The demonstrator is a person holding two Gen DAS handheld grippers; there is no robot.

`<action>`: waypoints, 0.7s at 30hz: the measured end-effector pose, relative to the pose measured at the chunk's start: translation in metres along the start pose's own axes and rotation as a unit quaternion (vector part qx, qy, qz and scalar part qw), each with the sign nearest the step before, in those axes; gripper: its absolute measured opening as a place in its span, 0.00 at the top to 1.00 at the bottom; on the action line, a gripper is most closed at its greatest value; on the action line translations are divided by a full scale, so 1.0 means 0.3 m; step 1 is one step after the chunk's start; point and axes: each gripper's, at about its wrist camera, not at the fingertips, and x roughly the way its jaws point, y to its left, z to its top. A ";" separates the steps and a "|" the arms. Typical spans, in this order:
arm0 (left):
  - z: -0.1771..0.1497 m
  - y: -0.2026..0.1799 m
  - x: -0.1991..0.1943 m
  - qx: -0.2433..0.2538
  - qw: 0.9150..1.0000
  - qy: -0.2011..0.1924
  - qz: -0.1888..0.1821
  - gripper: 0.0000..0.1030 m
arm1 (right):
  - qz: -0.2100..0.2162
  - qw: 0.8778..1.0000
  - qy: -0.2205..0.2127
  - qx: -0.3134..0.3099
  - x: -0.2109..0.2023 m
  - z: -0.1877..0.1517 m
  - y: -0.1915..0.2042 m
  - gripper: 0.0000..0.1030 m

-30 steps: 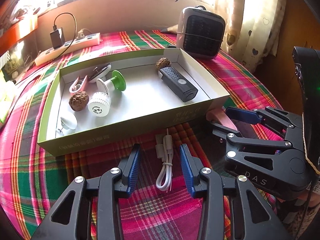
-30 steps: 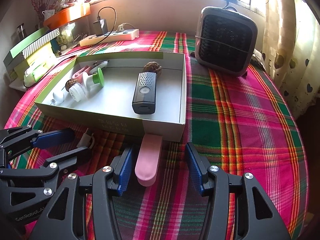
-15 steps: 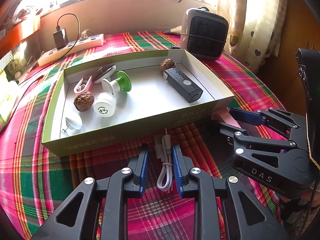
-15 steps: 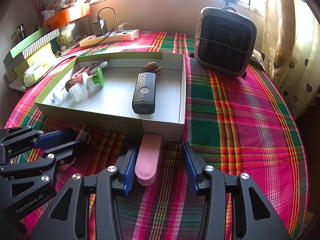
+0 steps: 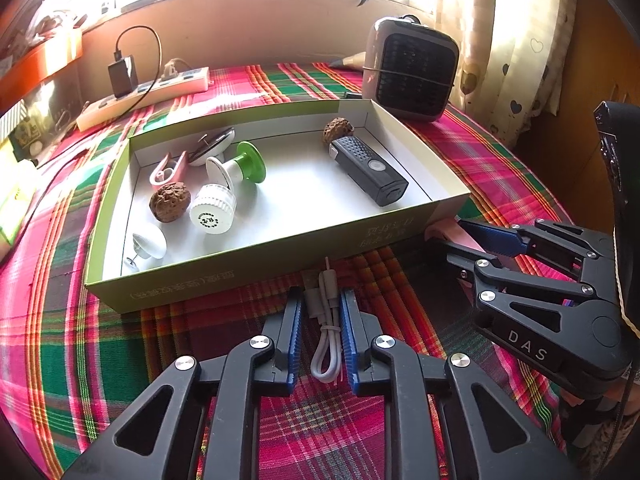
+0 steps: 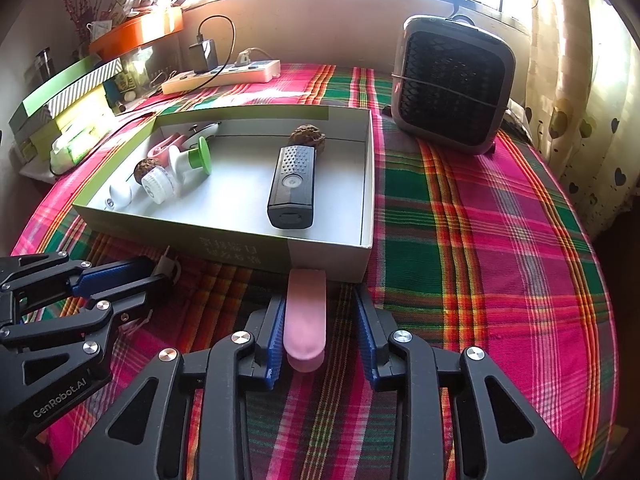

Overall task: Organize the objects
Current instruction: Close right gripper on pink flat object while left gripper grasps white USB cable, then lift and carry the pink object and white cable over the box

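White cable [image 5: 326, 332], pink case [image 6: 305, 316], seemingly plaid cloth [image 6: 500, 240]
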 end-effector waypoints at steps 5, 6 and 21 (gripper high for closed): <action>0.001 0.003 0.000 -0.001 1.000 0.000 -0.001 0.84 | 0.000 1.000 -0.001 0.002 0.000 0.000 -0.003 0.79; 0.001 0.004 0.000 -0.001 1.000 0.000 -0.001 0.84 | 0.000 1.000 -0.001 0.002 0.000 0.000 -0.003 0.79; -0.001 0.006 -0.001 -0.001 1.000 0.000 -0.001 0.84 | 0.000 1.000 -0.002 0.001 0.000 0.000 -0.003 0.82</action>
